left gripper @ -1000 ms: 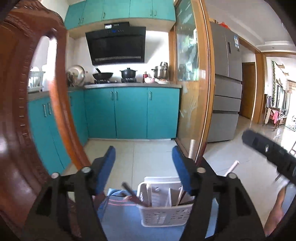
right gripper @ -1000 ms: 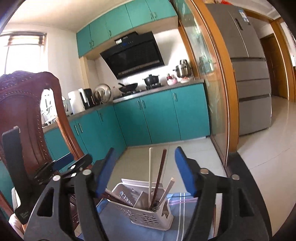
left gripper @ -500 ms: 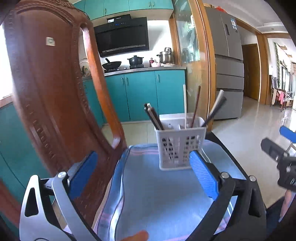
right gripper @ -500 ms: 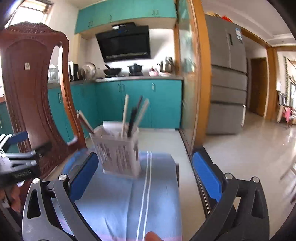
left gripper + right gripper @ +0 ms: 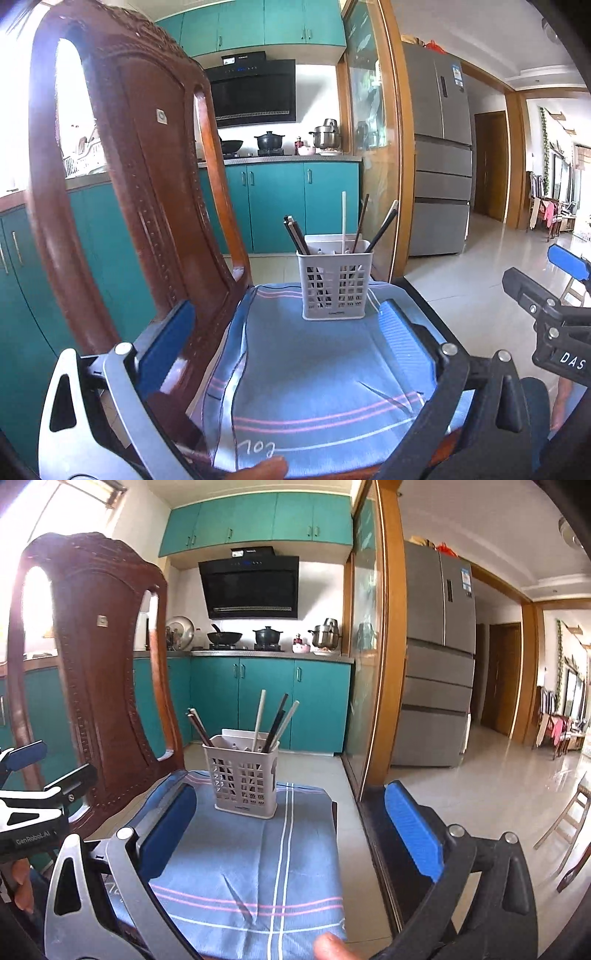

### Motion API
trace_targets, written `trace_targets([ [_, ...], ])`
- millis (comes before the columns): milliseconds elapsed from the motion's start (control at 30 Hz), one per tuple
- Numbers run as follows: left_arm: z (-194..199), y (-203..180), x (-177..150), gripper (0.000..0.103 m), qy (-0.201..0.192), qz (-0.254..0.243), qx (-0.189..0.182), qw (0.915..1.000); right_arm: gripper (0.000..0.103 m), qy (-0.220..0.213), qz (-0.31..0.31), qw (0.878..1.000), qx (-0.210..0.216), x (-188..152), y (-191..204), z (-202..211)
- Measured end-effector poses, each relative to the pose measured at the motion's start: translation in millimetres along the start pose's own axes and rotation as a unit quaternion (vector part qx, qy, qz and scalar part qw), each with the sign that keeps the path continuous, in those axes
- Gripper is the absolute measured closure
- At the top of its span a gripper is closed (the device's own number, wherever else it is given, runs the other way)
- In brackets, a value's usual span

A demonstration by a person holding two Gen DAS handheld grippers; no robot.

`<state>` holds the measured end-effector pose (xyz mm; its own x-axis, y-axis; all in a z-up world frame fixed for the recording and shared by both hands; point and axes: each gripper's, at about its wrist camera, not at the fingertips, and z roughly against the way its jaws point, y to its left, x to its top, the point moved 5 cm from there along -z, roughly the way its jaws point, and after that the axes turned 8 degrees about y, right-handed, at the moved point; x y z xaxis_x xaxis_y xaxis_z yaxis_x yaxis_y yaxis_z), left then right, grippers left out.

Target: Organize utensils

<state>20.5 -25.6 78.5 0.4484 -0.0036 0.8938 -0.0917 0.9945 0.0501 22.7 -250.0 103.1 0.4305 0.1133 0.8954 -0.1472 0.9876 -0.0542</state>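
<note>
A white slotted utensil basket point(image 5: 335, 280) stands upright at the far end of a blue striped cloth point(image 5: 314, 373); it also shows in the right wrist view point(image 5: 243, 775). Several chopsticks point(image 5: 354, 229), dark and pale, stand in it point(image 5: 271, 720). My left gripper point(image 5: 288, 332) is open and empty, well short of the basket. My right gripper point(image 5: 291, 819) is open and empty, also short of the basket. Each gripper shows at the edge of the other's view point(image 5: 554, 306) point(image 5: 33, 794).
A carved wooden chair back point(image 5: 129, 192) rises close on the left of the cloth point(image 5: 92, 672). Teal kitchen cabinets point(image 5: 266, 701) and a grey fridge point(image 5: 439, 158) stand behind. A wooden-framed glass door point(image 5: 373, 646) is at the right. Tiled floor lies beyond the cloth's edges.
Both grippers have pulled back and lowered from above the basket to a level view behind it. The jaws stay open. The basket has not moved.
</note>
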Motion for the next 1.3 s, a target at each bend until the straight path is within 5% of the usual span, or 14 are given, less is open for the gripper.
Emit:
trace_targets([
  [367,39,-5,-16,0.004,-0.004,-0.014,0.013,0.9998,0.003,-0.009,0.018,1.0,0.008,-10,11,33],
  [1300,37,-1,-16,0.004,-0.005,-0.005,0.007,1.0,0.003,-0.008,0.015,1.0,0.005,-14,3,39],
])
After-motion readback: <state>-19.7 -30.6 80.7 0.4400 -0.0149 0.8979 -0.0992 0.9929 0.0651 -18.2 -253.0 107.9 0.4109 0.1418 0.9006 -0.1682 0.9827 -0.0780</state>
